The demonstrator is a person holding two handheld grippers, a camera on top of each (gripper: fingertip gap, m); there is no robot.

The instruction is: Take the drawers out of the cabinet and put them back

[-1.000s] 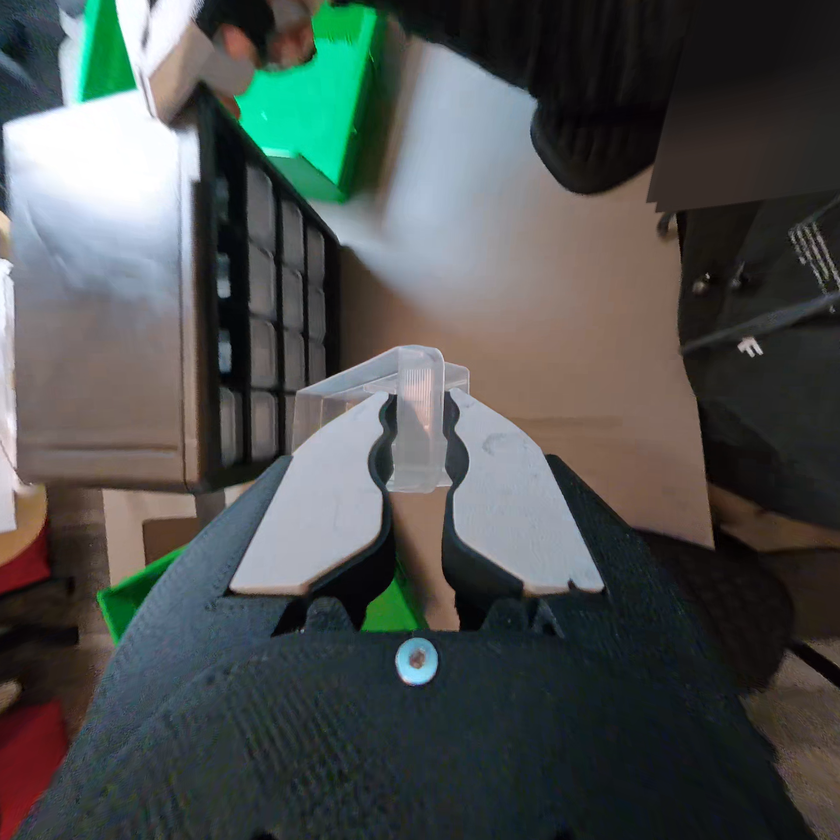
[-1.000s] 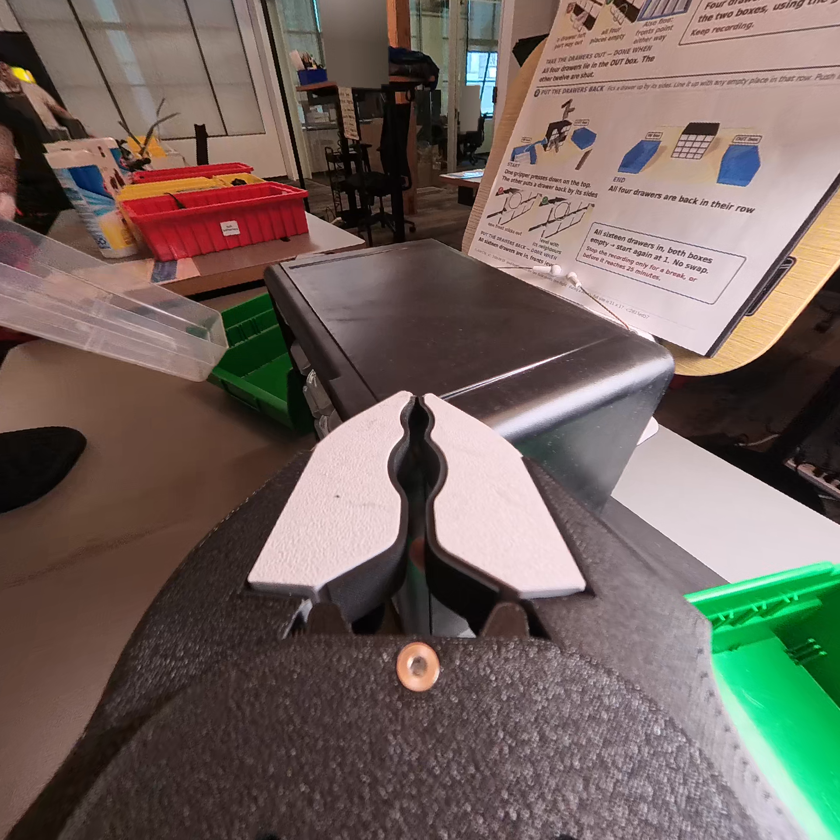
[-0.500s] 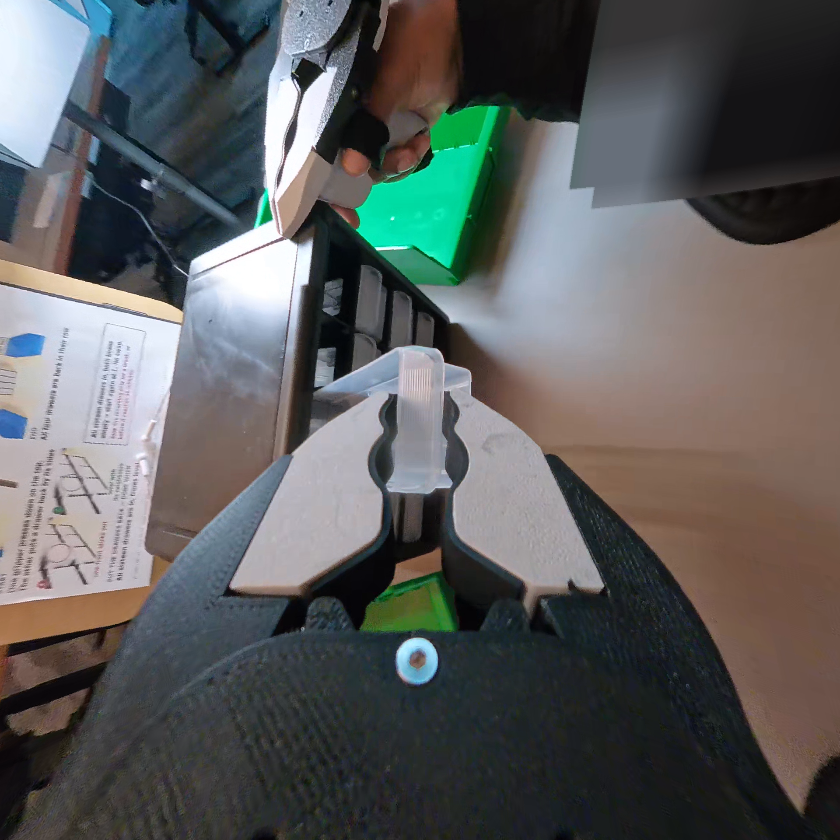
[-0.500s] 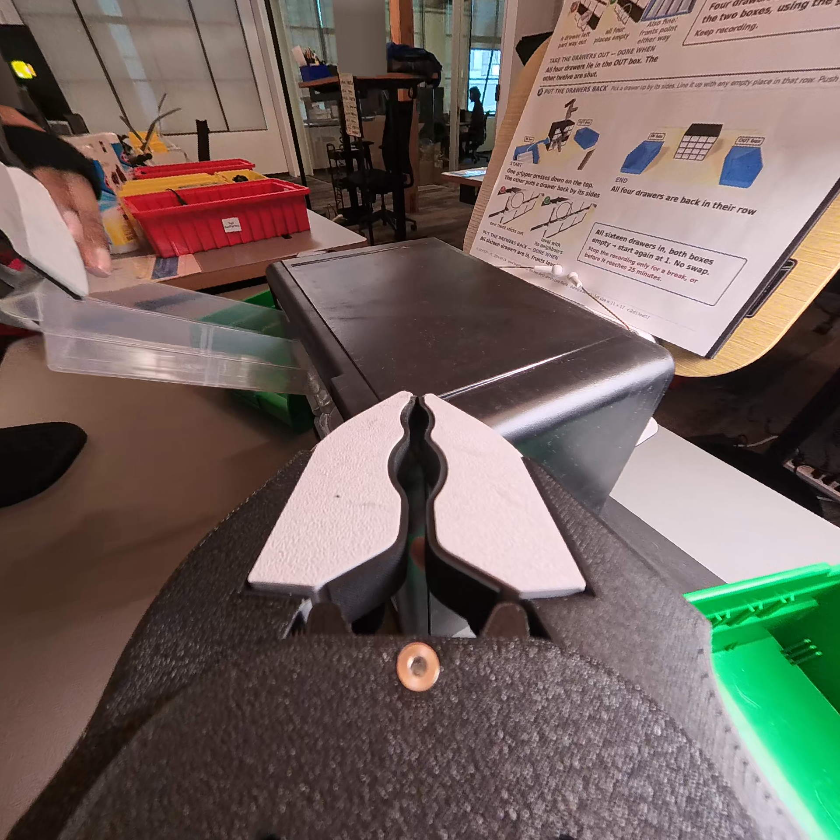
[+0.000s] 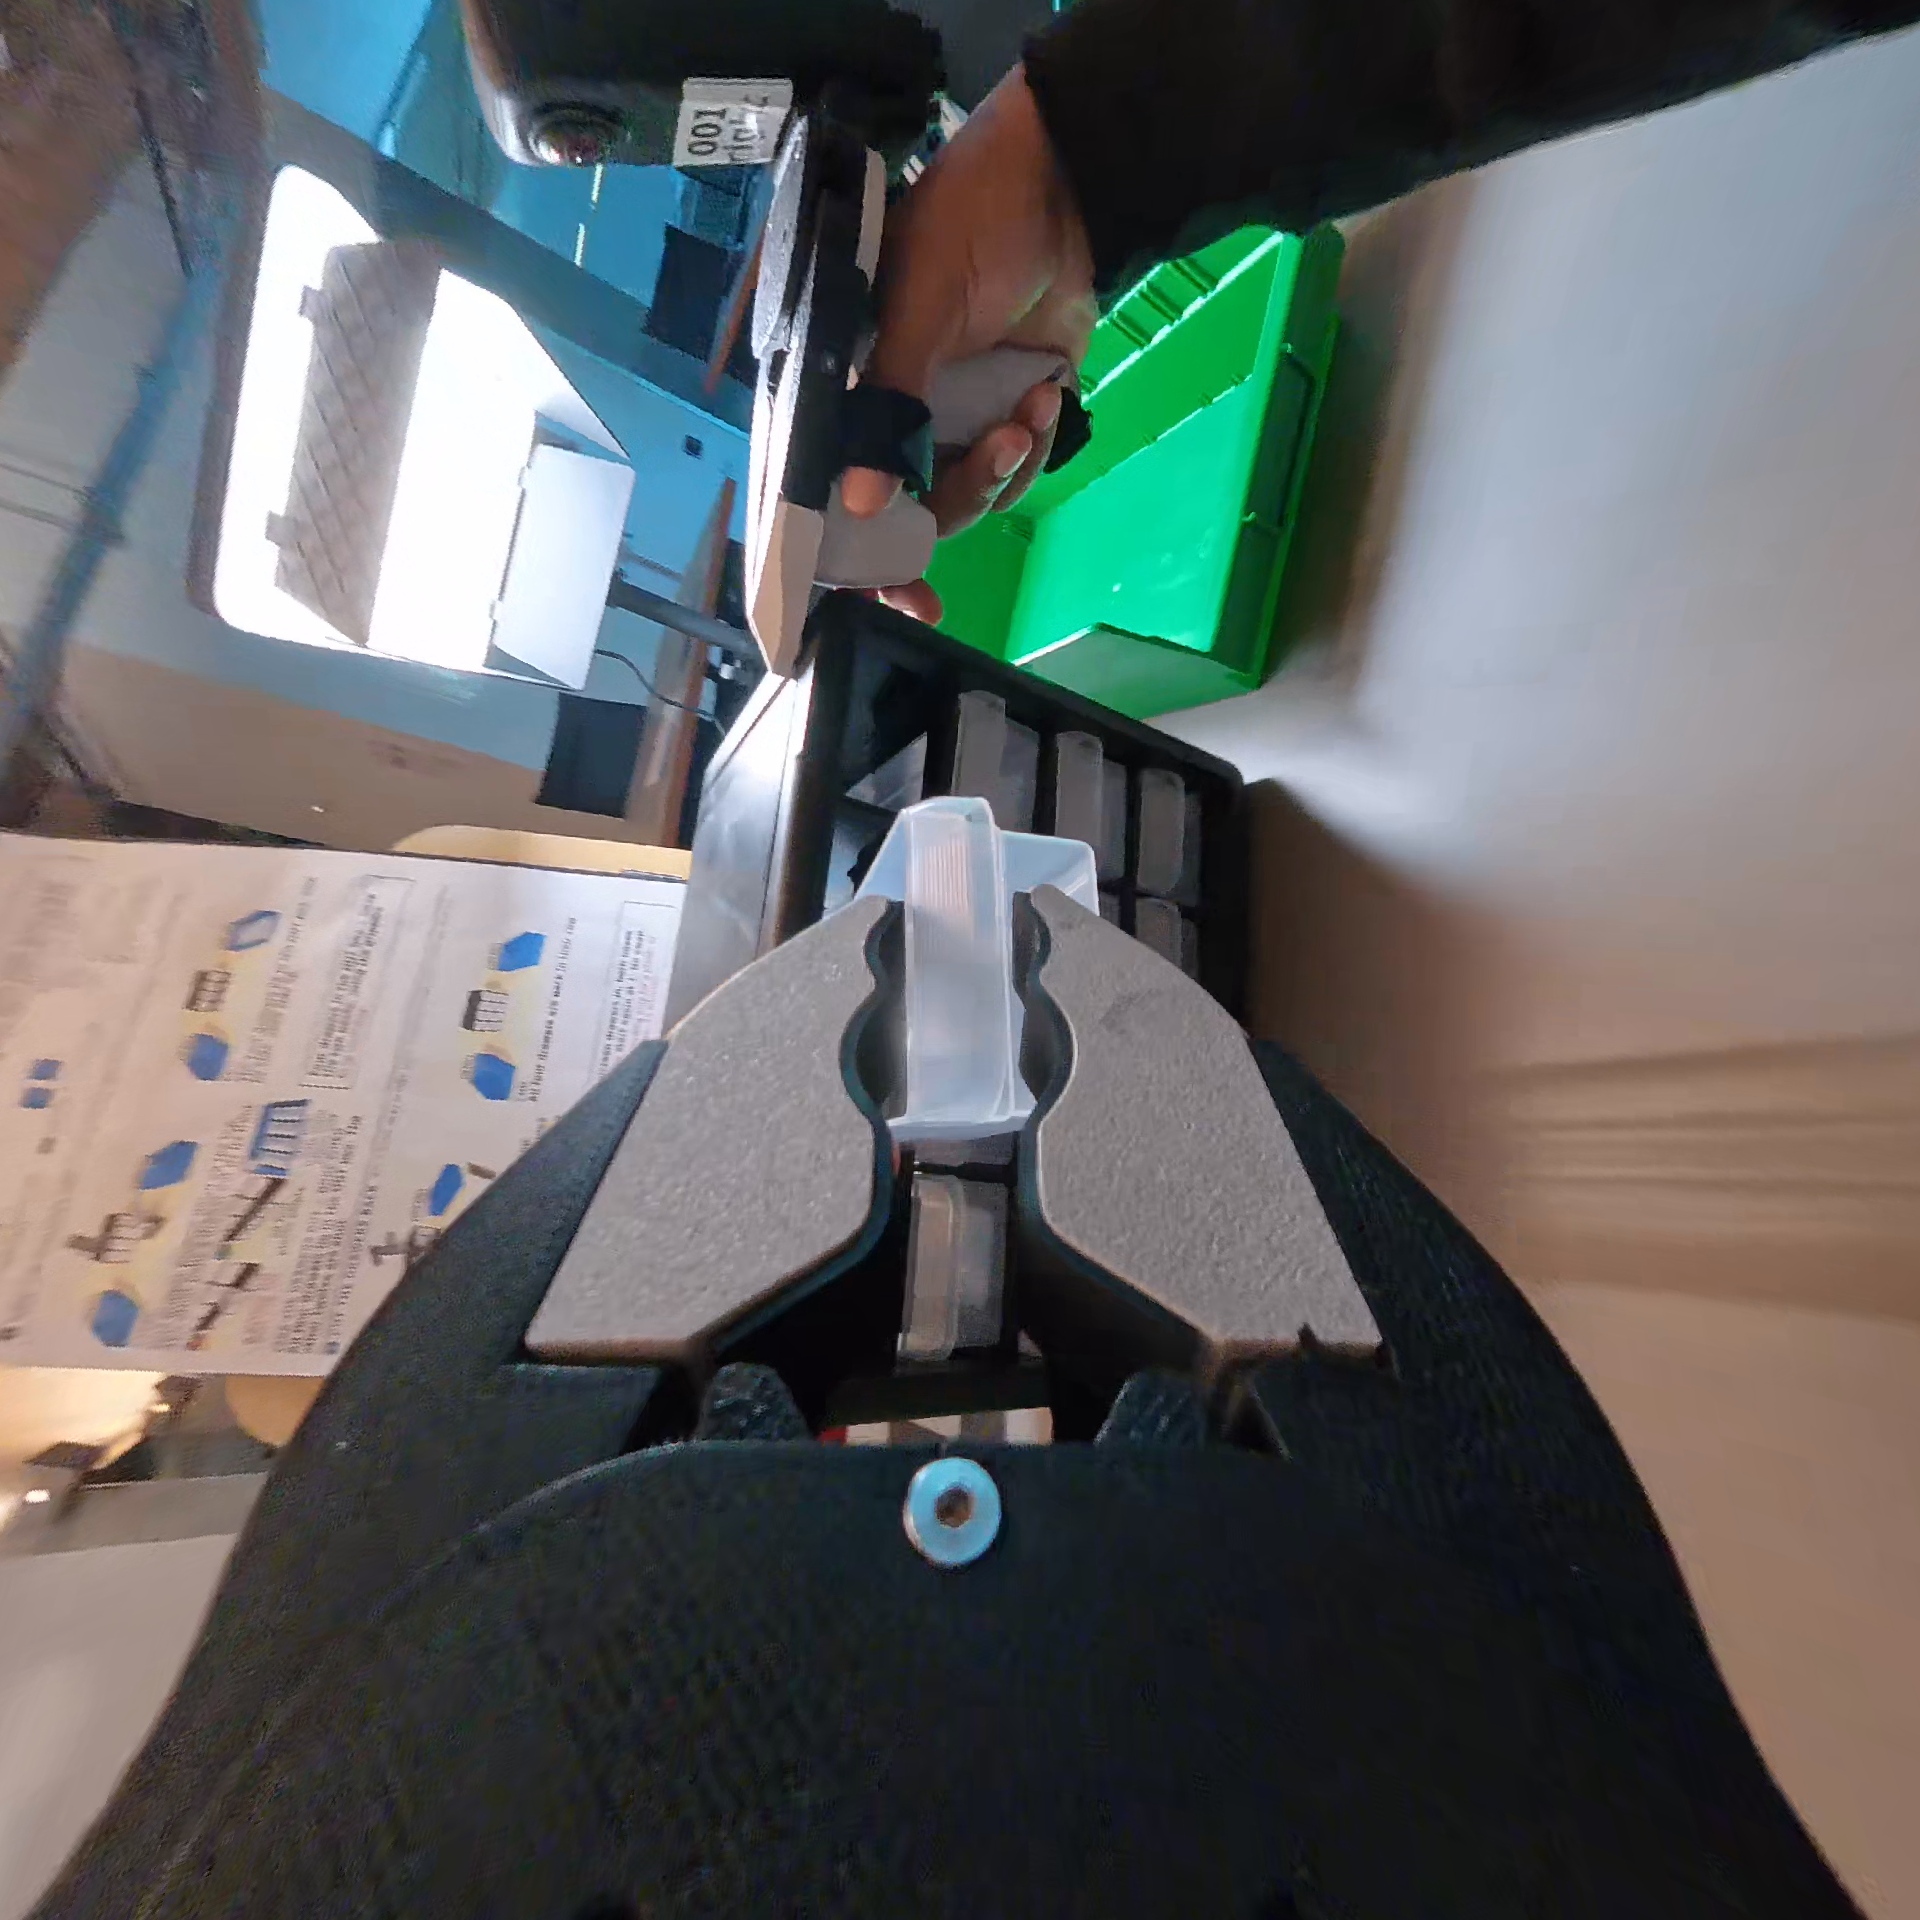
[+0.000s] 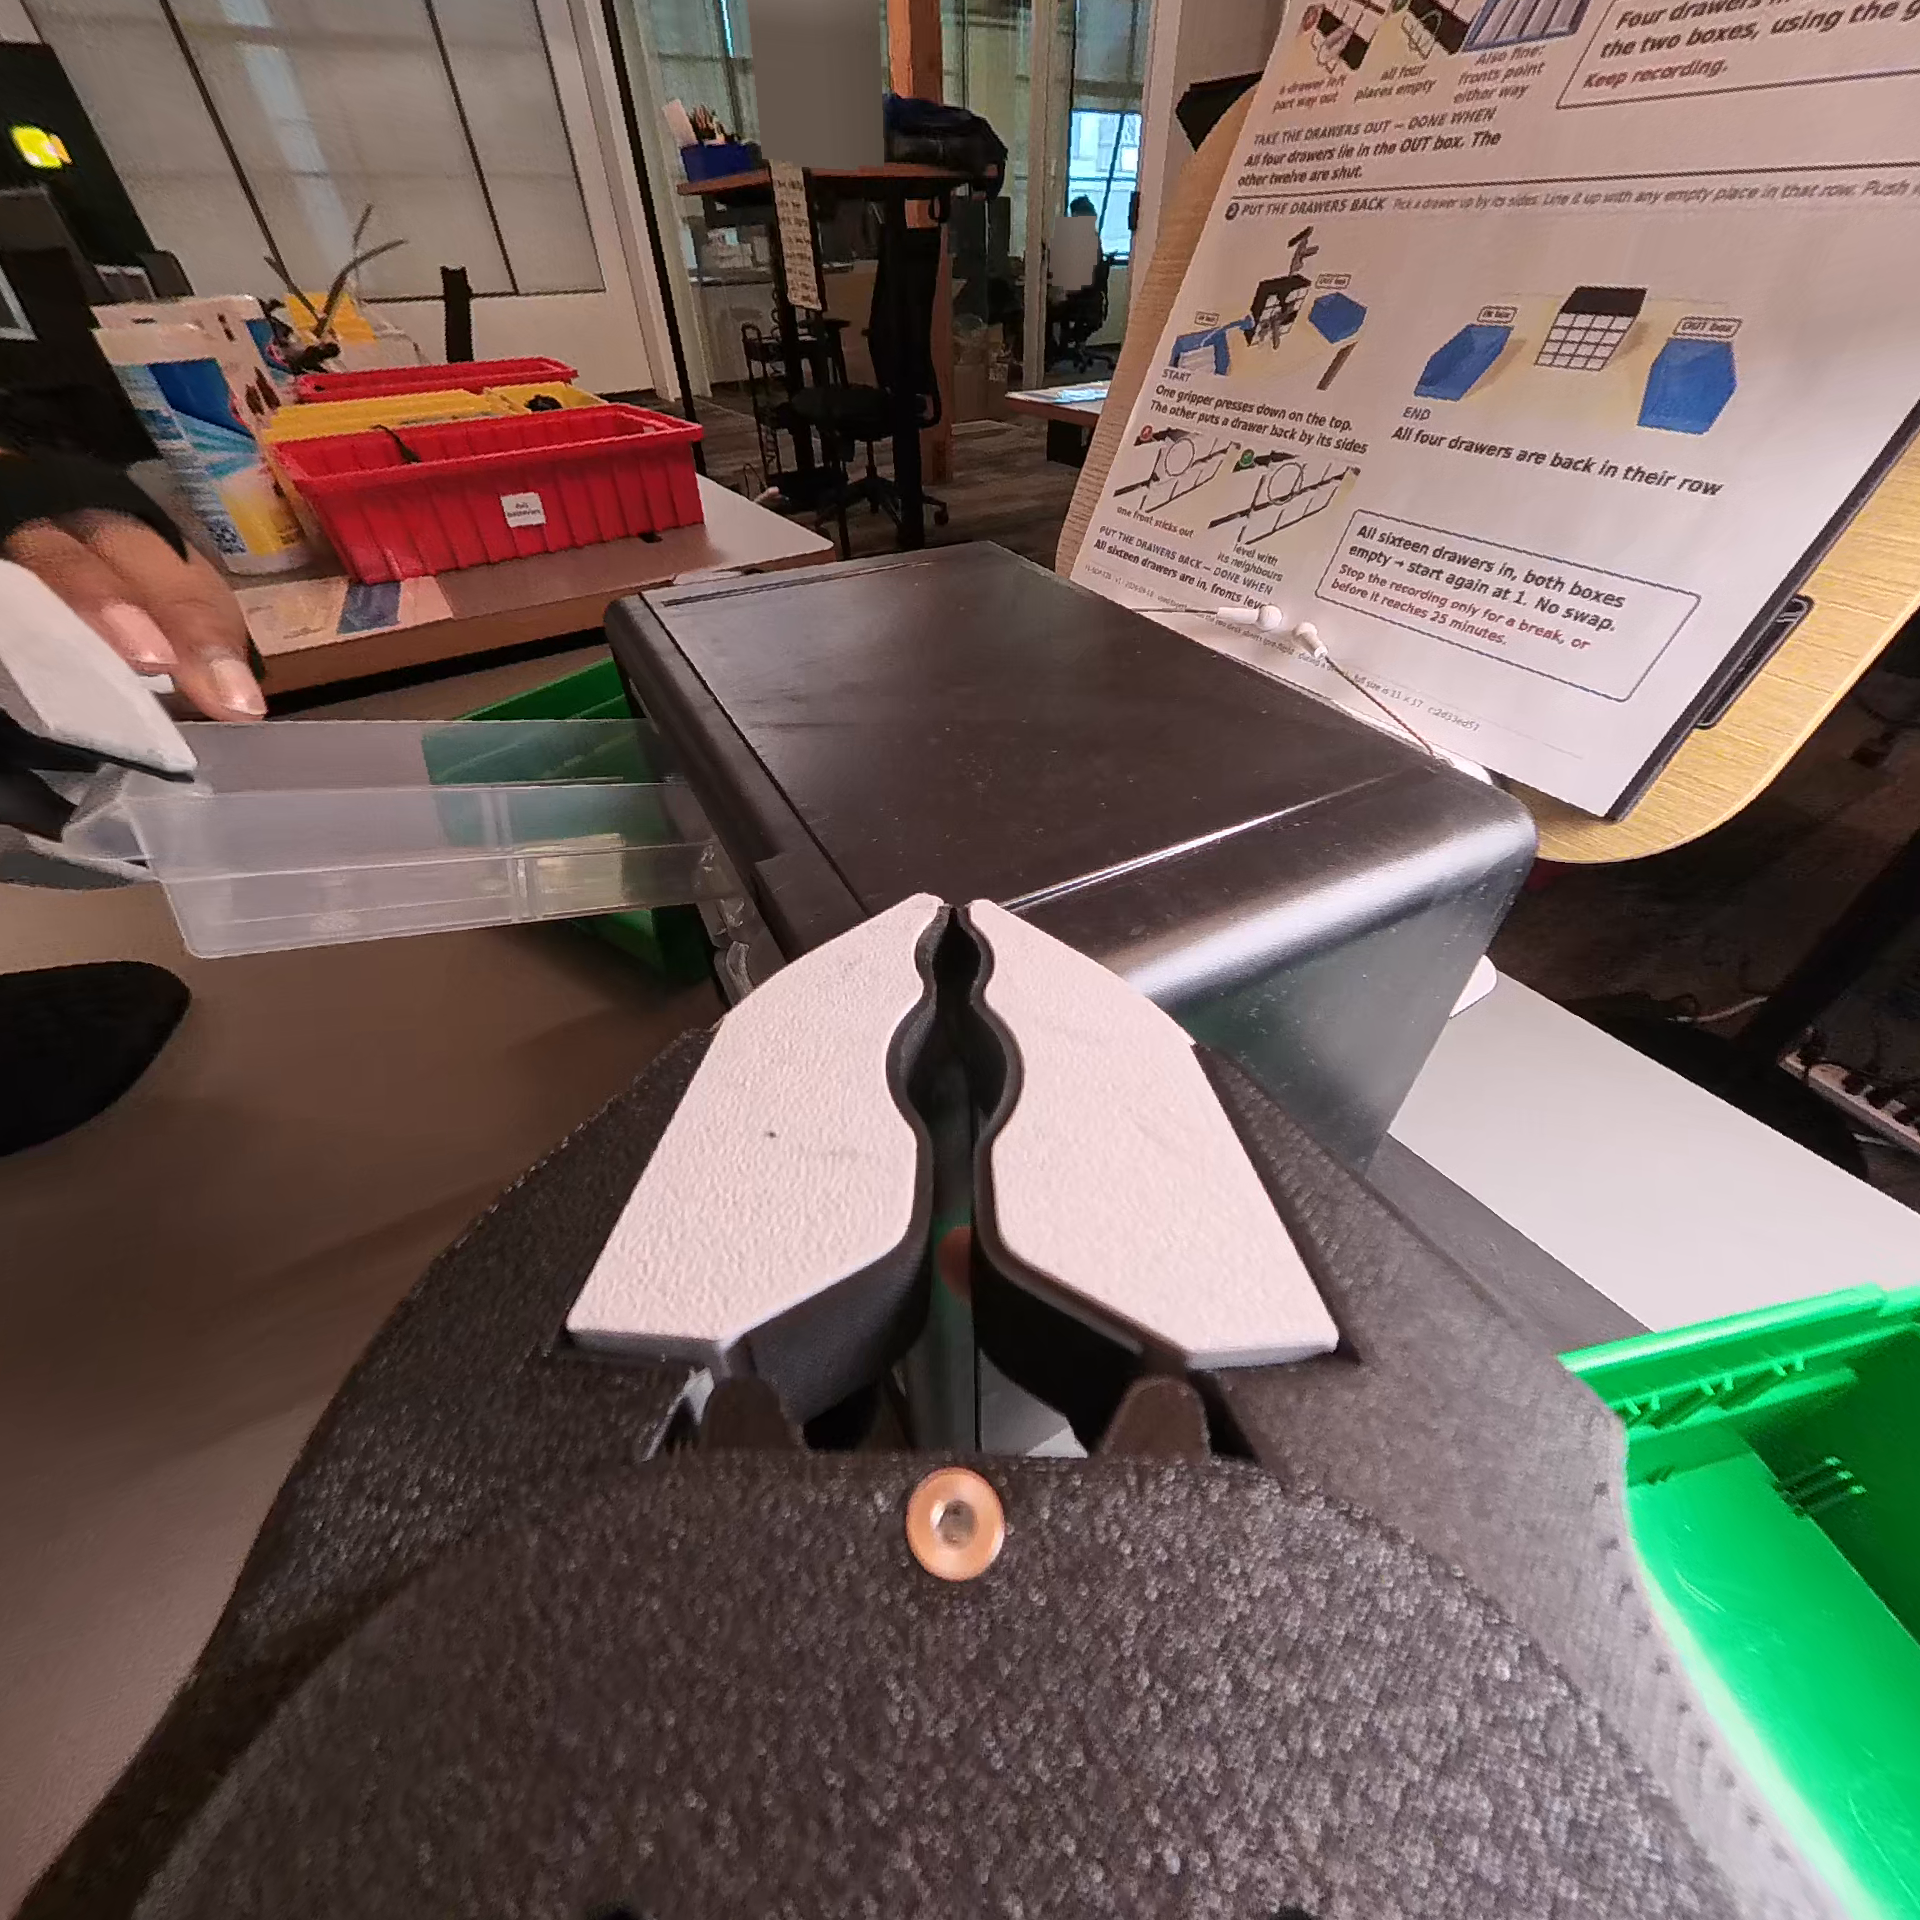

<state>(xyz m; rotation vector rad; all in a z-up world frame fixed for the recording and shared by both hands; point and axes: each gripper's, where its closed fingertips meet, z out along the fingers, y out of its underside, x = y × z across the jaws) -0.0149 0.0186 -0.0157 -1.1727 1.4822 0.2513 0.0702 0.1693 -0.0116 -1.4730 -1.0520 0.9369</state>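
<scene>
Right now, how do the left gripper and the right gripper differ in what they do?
The left gripper is shut on the clear drawer, whose far end is at the cabinet front; the right gripper is shut on nothing. The left is off the cabinet; the right rests by the cabinet's top. Both have grey fingers.

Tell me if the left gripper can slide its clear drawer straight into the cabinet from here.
Probably yes: the left gripper holds the clear drawer, whose far end already meets the cabinet front; nothing visible blocks it.

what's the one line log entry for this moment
left tongs: shut on drawer | drawer: back end at cabinet slot | right tongs: shut, on cabinet top
</scene>
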